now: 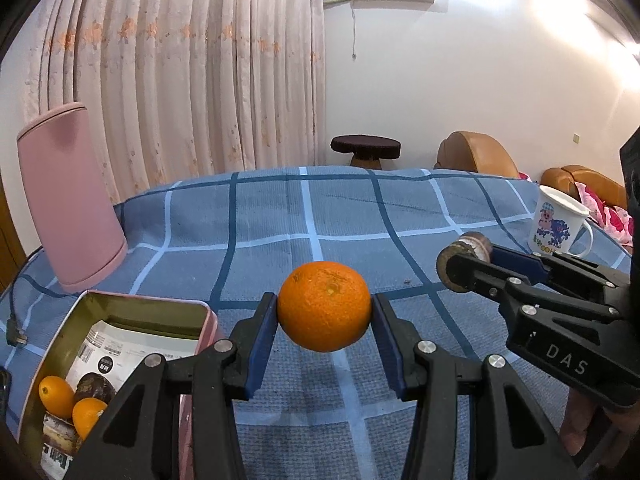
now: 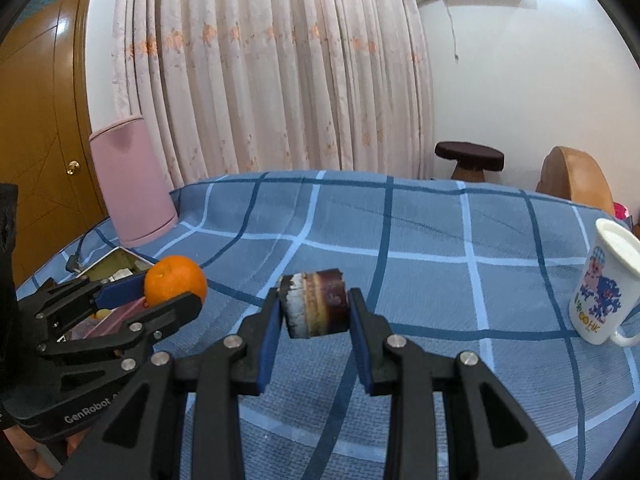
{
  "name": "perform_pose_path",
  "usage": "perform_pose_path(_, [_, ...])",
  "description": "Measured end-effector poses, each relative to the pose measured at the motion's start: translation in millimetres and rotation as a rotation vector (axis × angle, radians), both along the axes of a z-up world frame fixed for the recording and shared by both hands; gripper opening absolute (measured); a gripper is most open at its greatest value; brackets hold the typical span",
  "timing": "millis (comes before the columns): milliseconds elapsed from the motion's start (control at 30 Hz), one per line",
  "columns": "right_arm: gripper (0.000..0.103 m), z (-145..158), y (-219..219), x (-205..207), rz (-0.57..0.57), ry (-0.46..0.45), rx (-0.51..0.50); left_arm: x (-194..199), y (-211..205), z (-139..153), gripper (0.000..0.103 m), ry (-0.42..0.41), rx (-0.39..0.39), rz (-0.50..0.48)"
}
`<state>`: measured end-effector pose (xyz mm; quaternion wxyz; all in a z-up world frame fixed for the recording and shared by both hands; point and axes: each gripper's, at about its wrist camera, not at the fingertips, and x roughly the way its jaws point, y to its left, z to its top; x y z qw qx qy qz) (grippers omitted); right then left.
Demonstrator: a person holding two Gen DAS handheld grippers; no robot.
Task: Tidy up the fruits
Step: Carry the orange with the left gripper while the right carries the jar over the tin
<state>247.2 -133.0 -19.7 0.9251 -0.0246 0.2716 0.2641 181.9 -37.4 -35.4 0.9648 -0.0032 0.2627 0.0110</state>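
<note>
My left gripper (image 1: 325, 312) is shut on an orange (image 1: 324, 306) and holds it above the blue checked cloth (image 1: 280, 216). It also shows at the left of the right wrist view, where the orange (image 2: 175, 280) sits between its fingers. My right gripper (image 2: 314, 308) is shut on a brown layered cake piece (image 2: 316, 304), held above the cloth; in the left wrist view this piece (image 1: 464, 258) is at the right. A pink tin (image 1: 120, 312) at the lower left holds two small oranges (image 1: 56, 396), a dark round piece and printed packets.
A tall pink container (image 1: 70, 196) stands at the back left by the tin. A white cartoon mug (image 2: 604, 284) stands at the right on the cloth. A black cable plug (image 1: 16, 330) lies at the left edge. Curtains, a stool and chairs are behind.
</note>
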Motion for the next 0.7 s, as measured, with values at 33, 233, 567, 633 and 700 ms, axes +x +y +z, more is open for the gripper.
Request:
perform_pose_path(33, [0.035, 0.3, -0.1, -1.0, -0.002, -0.006, 0.0, -0.8, -0.1, 0.3, 0.049, -0.005, 0.001, 0.002])
perform_pose_path(233, [0.035, 2.3, -2.4, -4.9, -0.012, -0.035, 0.009, -6.5, 1.3, 2.4, 0.049, -0.03, 0.003, 0.011])
perform_pose_path(567, [0.035, 5.2, -1.3, -17.9, -0.001, -0.072, 0.016, -20.5, -2.1, 5.6, 0.049, -0.074, 0.021, 0.013])
perform_pose_path(633, [0.035, 5.3, 0.2, -21.3, 0.005, -0.074, 0.015, -22.6, -1.3, 6.1, 0.049, -0.073, 0.017, 0.013])
perform_pose_path(700, [0.035, 5.8, 0.6, -24.6, 0.009, -0.077, 0.019, -24.6, -1.5, 6.1, 0.049, -0.071, 0.018, 0.014])
